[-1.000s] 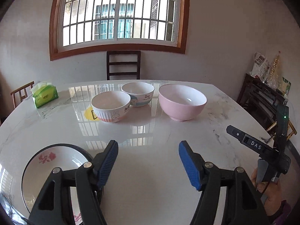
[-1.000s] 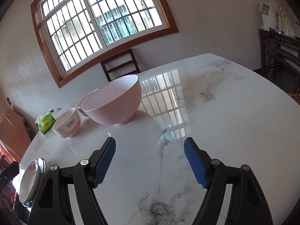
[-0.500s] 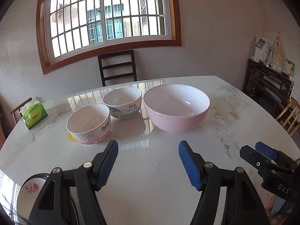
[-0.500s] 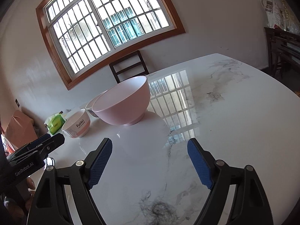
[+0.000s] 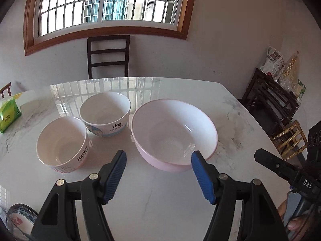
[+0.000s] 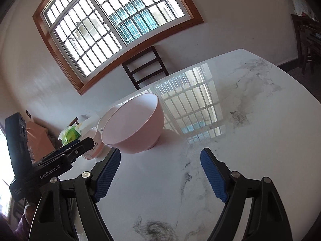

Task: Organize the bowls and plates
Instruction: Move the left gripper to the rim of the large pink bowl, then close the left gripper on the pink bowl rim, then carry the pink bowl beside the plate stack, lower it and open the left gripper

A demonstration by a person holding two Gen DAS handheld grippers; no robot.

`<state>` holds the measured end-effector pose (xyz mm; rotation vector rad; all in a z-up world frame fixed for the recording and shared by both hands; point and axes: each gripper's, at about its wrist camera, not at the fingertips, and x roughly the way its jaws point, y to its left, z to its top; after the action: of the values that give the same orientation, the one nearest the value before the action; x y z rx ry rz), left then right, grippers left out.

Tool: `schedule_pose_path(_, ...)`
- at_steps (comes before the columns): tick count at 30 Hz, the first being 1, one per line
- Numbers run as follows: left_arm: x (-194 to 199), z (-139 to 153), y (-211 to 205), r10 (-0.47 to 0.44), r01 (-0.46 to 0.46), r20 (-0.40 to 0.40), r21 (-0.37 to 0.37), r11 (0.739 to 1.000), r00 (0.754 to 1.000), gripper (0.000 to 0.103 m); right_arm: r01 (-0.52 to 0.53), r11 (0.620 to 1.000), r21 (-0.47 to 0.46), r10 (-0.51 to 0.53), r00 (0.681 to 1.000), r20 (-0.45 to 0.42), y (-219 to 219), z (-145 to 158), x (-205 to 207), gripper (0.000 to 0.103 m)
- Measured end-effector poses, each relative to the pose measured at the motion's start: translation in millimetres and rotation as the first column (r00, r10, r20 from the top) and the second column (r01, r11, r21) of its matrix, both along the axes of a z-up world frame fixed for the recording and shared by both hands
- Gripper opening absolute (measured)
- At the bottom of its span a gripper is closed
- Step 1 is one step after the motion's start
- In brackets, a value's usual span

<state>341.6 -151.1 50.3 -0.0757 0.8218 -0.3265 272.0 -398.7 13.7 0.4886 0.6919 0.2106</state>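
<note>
A large pink bowl (image 5: 174, 134) stands on the white marble table (image 5: 160, 190); it also shows in the right wrist view (image 6: 134, 128). Left of it stand a white "Dog" bowl (image 5: 105, 116) and a white "Rabbit" bowl (image 5: 63, 143). A flowered plate (image 5: 20, 219) lies at the near left edge. My left gripper (image 5: 158, 160) is open and empty, just short of the pink bowl's near side. My right gripper (image 6: 160, 160) is open and empty, near the pink bowl's right side.
A green tissue pack (image 5: 9, 113) lies at the far left of the table. A dark wooden chair (image 5: 108, 56) stands behind the table under the window. A dark shelf with bags (image 5: 274, 98) stands at the right wall. The right gripper's body (image 5: 291, 172) shows at the right.
My left gripper has moved forward and up towards the pink bowl; the bowls look larger and the plate has slid to the lower left corner. My right gripper has also closed in on the pink bowl.
</note>
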Motion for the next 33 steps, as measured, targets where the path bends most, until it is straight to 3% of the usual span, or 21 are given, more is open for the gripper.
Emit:
schedule_pose_path(5, 28, -5, 16, 0.001, -0.017, -0.112, -0.137, 0.990, 0.994, 0.069, -0.020, 1.000, 0.016, 0.021, 0.999, -0.041, -7, 10, 42, 0.080)
schedule_pose_path(12, 51, -22, 28, 0.020, -0.070, -0.210, -0.235, 0.969, 0.978, 0.069, -0.022, 1.000, 0.003, 0.022, 0.994, -0.103, -1, 7, 89, 0.080)
schedule_pose_path(16, 59, -28, 28, 0.031, -0.079, -0.219, -0.216, 0.973, 0.975, 0.069, -0.034, 0.999, -0.020, 0.031, 0.988, -0.155, 6, -2, 113, 0.078)
schedule_pose_path(19, 63, -35, 27, 0.053, -0.106, -0.254, -0.200, 0.974, 0.966, 0.069, -0.050, 0.997, -0.053, 0.038, 0.978, -0.204, 15, -13, 129, 0.067)
schedule_pose_path(21, 66, -39, 21, 0.061, -0.105, -0.267, -0.155, 0.982, 0.962, 0.069, -0.068, 0.996, -0.065, 0.051, 0.969, -0.244, 20, -22, 137, 0.053)
schedule_pose_path(23, 67, -42, 12, 0.057, -0.086, -0.257, -0.102, 0.991, 0.965, 0.069, -0.076, 0.994, -0.077, 0.051, 0.957, -0.286, 23, -32, 144, 0.045)
schedule_pose_path(24, 67, -44, 8, 0.055, -0.077, -0.250, -0.077, 0.994, 0.967, 0.067, -0.083, 0.994, -0.072, 0.059, 0.954, -0.293, 24, -34, 146, 0.043)
schedule_pose_path(25, 66, -45, 6, 0.055, -0.073, -0.239, -0.065, 0.995, 0.969, 0.057, -0.087, 0.993, -0.075, 0.061, 0.954, -0.294, 25, -35, 147, 0.041)
schedule_pose_path(26, 64, -46, 5, 0.056, -0.071, -0.234, -0.054, 0.996, 0.971, 0.032, -0.096, 0.992, -0.086, 0.067, 0.954, -0.293, 27, -34, 146, 0.030)
schedule_pose_path(27, 63, -46, 3, 0.087, -0.092, -0.232, -0.011, 0.996, 0.969, 0.026, -0.114, 0.989, -0.094, 0.081, 0.952, -0.295, 32, -32, 146, 0.012)
schedule_pose_path(30, 53, -42, 6, 0.096, -0.094, -0.219, 0.020, 0.995, 0.971, 0.017, -0.140, 0.983, -0.121, 0.097, 0.947, -0.305, 41, -27, 139, 0.014)
schedule_pose_path(33, 33, -34, 21, 0.095, -0.105, -0.238, -0.027, 0.994, 0.967, 0.015, -0.159, 0.984, -0.087, 0.123, 0.939, -0.322, 39, -23, 127, 0.013)
